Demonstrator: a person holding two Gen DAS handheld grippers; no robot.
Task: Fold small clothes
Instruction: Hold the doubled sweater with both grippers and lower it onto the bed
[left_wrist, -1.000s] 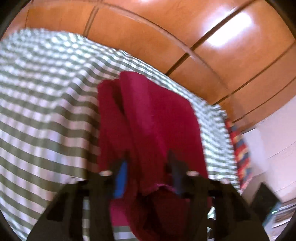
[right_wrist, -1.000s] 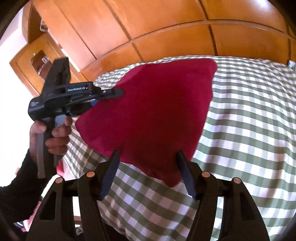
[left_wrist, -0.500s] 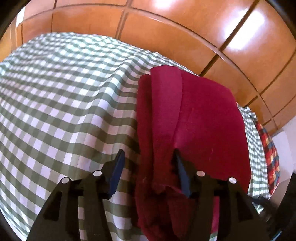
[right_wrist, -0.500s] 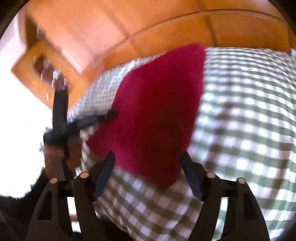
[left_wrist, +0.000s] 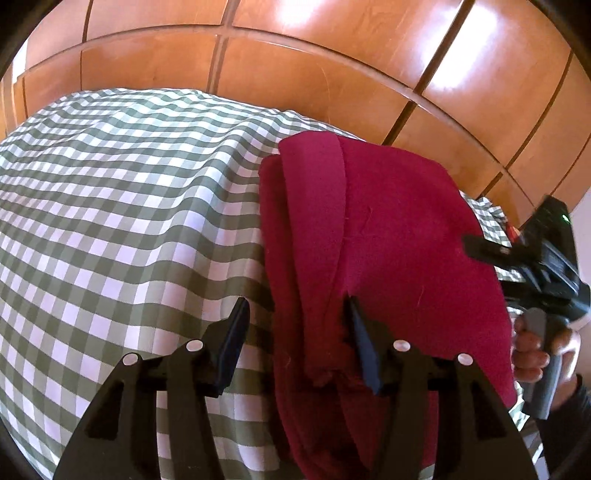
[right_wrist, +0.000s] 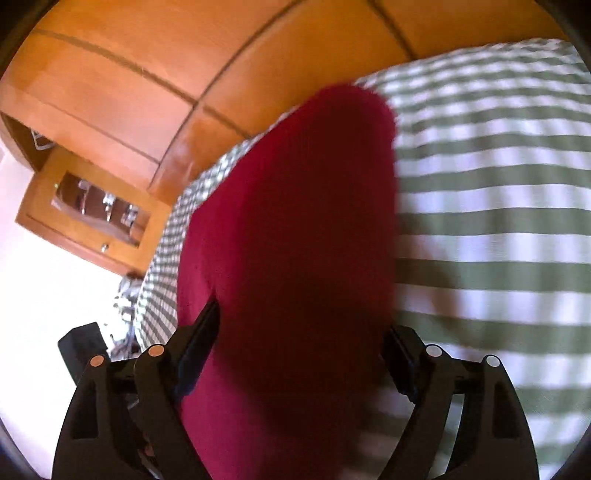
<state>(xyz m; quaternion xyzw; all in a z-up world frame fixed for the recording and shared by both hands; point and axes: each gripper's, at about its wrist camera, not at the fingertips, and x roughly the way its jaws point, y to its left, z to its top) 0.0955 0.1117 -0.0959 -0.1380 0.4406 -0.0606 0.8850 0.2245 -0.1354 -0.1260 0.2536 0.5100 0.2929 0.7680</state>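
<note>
On the left, the left gripper (left_wrist: 297, 321) hangs over the near edge of the crimson garment (left_wrist: 388, 236), which lies folded on the green-and-white checked bedspread (left_wrist: 110, 206). Its jaws are spread and hold nothing. 1 second ago they were pinched on a raised flap of this cloth; half a second ago they had already let go, so the flap now lies flat as a narrow layered band along the garment's left side. That fold looks finished, and I judge the task well along, with perhaps 1 more fold or a smoothing left.

To the right, the right gripper (right_wrist: 301, 332) has swung from a spot well back to directly over the garment (right_wrist: 295, 229), which now fills the gap between its spread fingers. The view is blurred, and nothing is gripped as far as I can see.

Around the bed stand the glossy wooden wardrobe panels (left_wrist: 314, 74), and a small glass-fronted wooden cabinet (right_wrist: 92, 206) shows at the far left of the right view. Nothing lies on the bedspread near the garment to hinder a next grasp.
</note>
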